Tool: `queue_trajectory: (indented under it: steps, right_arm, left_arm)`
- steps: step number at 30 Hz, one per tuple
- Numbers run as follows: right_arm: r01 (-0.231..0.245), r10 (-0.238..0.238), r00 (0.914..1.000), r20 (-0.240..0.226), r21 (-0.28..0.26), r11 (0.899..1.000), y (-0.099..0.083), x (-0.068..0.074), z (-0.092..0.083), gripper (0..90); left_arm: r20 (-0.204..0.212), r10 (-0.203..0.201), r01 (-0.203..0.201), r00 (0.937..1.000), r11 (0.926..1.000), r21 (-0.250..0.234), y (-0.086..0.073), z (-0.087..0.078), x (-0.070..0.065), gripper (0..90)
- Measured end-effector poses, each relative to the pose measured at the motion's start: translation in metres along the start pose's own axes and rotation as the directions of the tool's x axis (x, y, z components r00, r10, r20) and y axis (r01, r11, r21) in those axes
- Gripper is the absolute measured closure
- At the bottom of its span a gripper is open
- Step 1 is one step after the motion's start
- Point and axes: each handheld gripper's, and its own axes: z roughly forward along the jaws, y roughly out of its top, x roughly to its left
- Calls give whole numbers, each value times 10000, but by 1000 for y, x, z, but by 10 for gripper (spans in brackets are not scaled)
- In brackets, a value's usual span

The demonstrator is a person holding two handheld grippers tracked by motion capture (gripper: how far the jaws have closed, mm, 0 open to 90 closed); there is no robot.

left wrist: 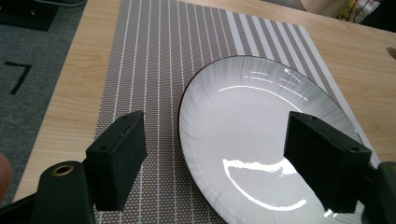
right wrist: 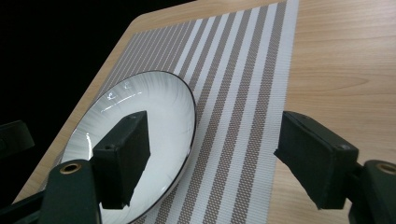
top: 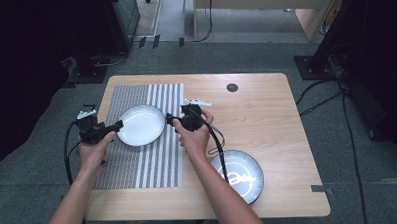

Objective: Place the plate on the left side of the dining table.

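A light wooden table (top: 266, 114) with rounded corners stands on grey carpet. On its left half lies a striped placemat (top: 161, 163), finely dotted brown-grey on its left part and broadly banded in white toward its right edge; it runs from near the far edge almost to the near edge. A white plate (top: 141, 125) with a thin dark rim rests on the far part of the placemat. A second plate (top: 241, 175) sits on the bare wood near the right. A small dark round disc (top: 232, 88) is set into the far side.

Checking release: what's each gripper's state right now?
Left gripper: open, jaws either side of the white plate's rim, not pressing.
Right gripper: open, holding nothing.
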Motion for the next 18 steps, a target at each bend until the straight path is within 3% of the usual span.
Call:
queue_trajectory:
  steps: [6, 18]
  right_arm:
    - [660, -656, 9975, 273, -135, 9977, 0, -6, -22, 257]
    - [753, -743, 9965, 375, -258, 9968, -1, -22, -63, 259]
  left_arm:
    - [76, 224, -222, 9997, 9995, -226, -3, -17, -3, 201]
    - [-197, 363, -374, 9991, 9978, -539, -20, -46, 4, 200]
